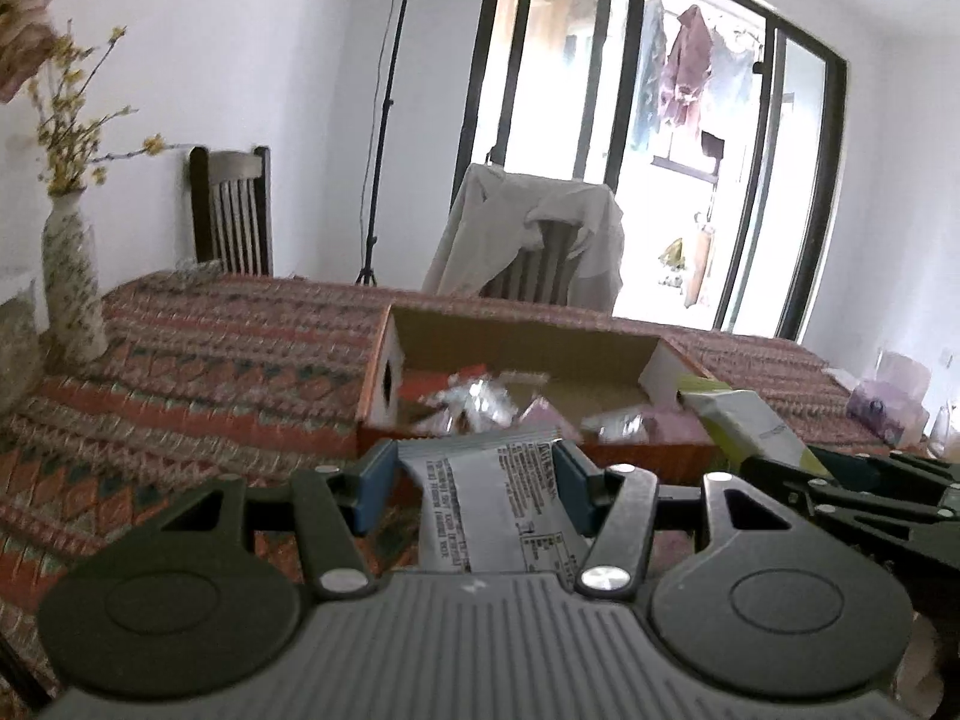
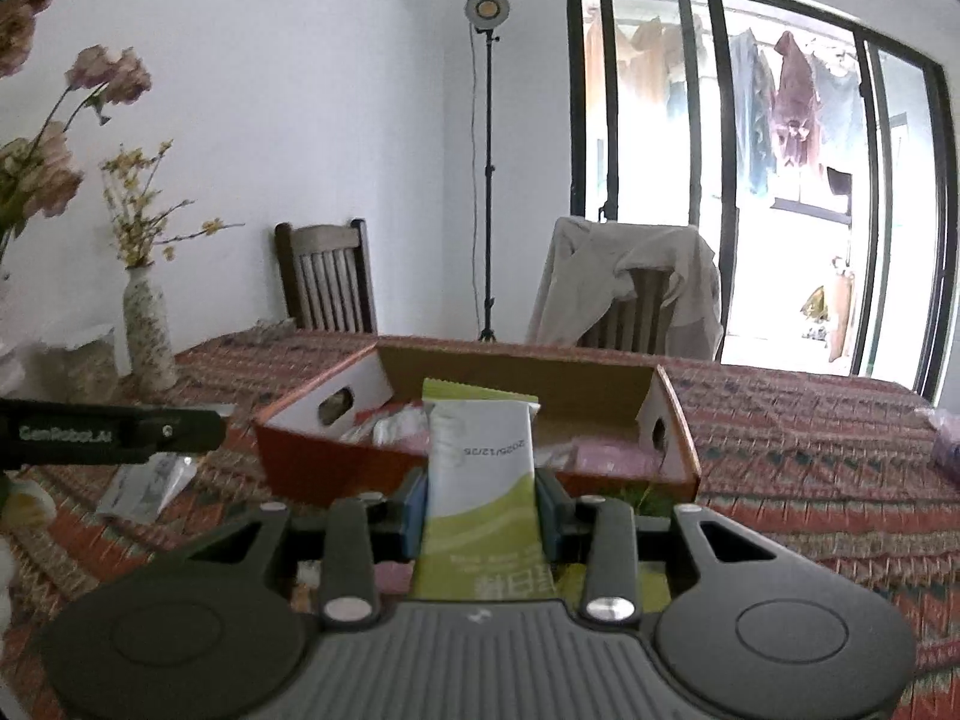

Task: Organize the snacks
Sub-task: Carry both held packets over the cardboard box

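- Snack packets fill the open orange cardboard box mid-frame on my red patterned woven tablecloth.
- My left gripper clamps a grey printed sachet.
- My right gripper clamps a green-and-white packet.
- Floral ceramic vase at left; two wooden chairs against the white wall, window at upper right.

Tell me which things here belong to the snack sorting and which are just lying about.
Job: left gripper holding grey packet; right gripper holding green packet; box with snacks inside.

Lying about: vase, lamp stand, chair with jacket, tablecloth.

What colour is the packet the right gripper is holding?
The packet is white on top and green below, clearest in the right wrist view.
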